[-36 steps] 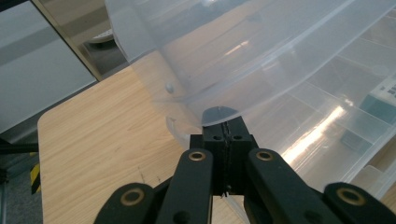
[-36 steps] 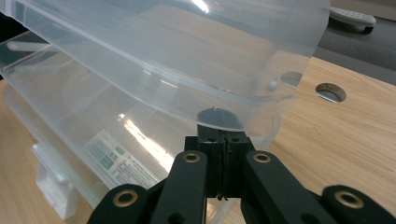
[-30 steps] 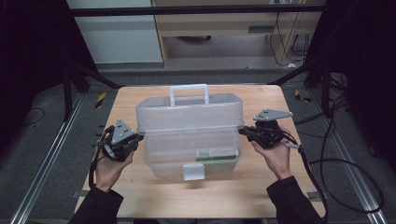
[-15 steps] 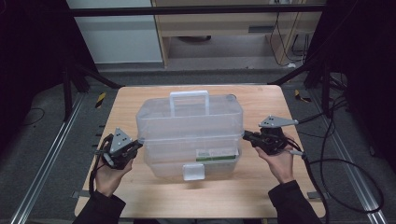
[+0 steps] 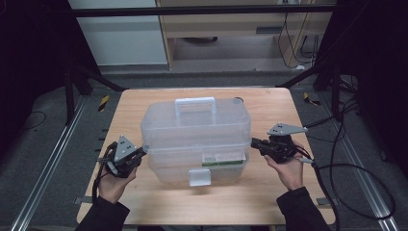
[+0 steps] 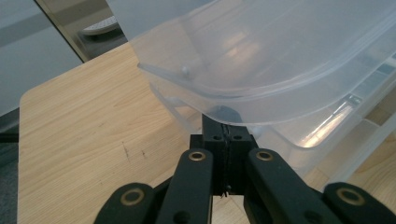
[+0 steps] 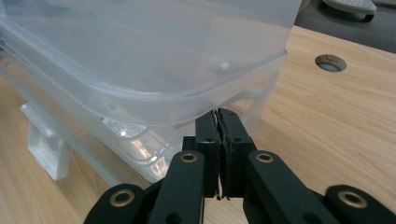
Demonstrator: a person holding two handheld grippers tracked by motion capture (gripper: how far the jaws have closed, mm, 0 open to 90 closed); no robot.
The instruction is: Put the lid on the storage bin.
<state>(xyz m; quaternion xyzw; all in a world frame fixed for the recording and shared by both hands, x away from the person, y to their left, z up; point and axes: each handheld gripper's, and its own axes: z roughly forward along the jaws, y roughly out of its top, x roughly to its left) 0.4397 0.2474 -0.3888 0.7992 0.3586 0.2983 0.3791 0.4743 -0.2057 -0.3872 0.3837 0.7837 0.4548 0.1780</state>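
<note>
1. Clear plastic storage box [image 5: 196, 139] sits mid-table, slightly toward the person's side. It has a lid [image 5: 195, 122] with a white carry handle [image 5: 194, 102] on top and a white front latch [image 5: 199, 177] hanging open at the near face. A green-and-white label [image 5: 220, 160] shows through the front wall.
2. Lid appears raised off the base at both short ends; in the gripper views its rim [image 6: 243, 100] stands above the base wall with a gap beneath.
3. Left gripper [image 5: 139, 153] at the box's left end. In the left gripper view its jaws are pressed together, nothing between them, tips tucked under the lid rim and touching it.
4. Right gripper [image 5: 255, 143] at the box's right end. In the right gripper view its jaws are likewise clenched on nothing, tips wedged just under the lid's edge [image 7: 219, 93].
5. Left hand [image 5: 113, 180] and right hand [image 5: 288, 168] hold the grippers low, near the tabletop; dark sleeves enter from the bottom.
6. Wooden table [image 5: 144, 108], light grain. A round cable hole [image 7: 330, 63] lies near its far right corner, well apart from the box.
7. Cables [image 5: 356, 173] trail off the right gripper onto the grey floor.
</note>
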